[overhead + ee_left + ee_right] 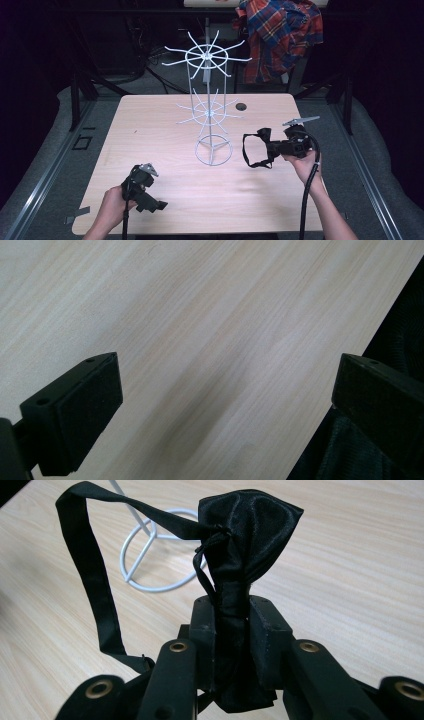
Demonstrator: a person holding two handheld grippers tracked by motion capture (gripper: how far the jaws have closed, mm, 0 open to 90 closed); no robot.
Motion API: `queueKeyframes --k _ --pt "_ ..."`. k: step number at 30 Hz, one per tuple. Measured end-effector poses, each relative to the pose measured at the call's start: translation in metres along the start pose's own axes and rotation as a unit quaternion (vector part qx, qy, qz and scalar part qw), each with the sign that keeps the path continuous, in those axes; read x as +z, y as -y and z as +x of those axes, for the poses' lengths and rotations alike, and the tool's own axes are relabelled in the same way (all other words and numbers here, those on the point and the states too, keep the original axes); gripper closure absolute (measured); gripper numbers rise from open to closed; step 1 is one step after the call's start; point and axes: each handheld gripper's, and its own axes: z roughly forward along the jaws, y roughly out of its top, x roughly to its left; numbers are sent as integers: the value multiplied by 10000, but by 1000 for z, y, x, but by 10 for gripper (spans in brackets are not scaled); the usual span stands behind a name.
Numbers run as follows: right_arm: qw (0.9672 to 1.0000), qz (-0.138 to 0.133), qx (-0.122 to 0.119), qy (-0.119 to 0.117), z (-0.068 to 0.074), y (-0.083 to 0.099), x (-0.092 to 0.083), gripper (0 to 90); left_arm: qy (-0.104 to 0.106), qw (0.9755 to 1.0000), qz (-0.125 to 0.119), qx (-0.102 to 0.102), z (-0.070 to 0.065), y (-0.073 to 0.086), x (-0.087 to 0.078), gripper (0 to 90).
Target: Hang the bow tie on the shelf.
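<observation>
Dark surroundings close in on one pale wooden worktop (165, 200), with one plaid shirt (280, 35) hung behind it. One white wire rack (210, 105) stands near the worktop's middle on a ring base and carries two tiers of spokes. The right gripper (267, 146), held to the right of the rack's base, has its jaws clamped shut on one black bow tie (240, 545); the tie's knot pokes out past the jaws, and its single strap (95, 580) hangs in a loop, seemingly clear of the wood. The left gripper (150, 195) sits low near the front edge, its two jaws spread wide over bare wood with nothing between them.
</observation>
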Motion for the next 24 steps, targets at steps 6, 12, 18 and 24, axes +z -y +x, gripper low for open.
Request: queueKeyframes --k 6,12,18,24 --pt "9999 -130 40 -54 -2 -7 -3 739 3 10000 15 -29 0 0 1 1" --pt "9995 -301 32 -82 -2 -17 -9 739 -1 10000 25 -48 1 0 2 1" --pt "9989 -446 -44 -156 1 -26 -14 740 -6 10000 36 -32 1 1 1 1" --pt "9982 -564 -52 -173 4 -31 -17 741 -5 10000 45 -30 1 1 1 1"
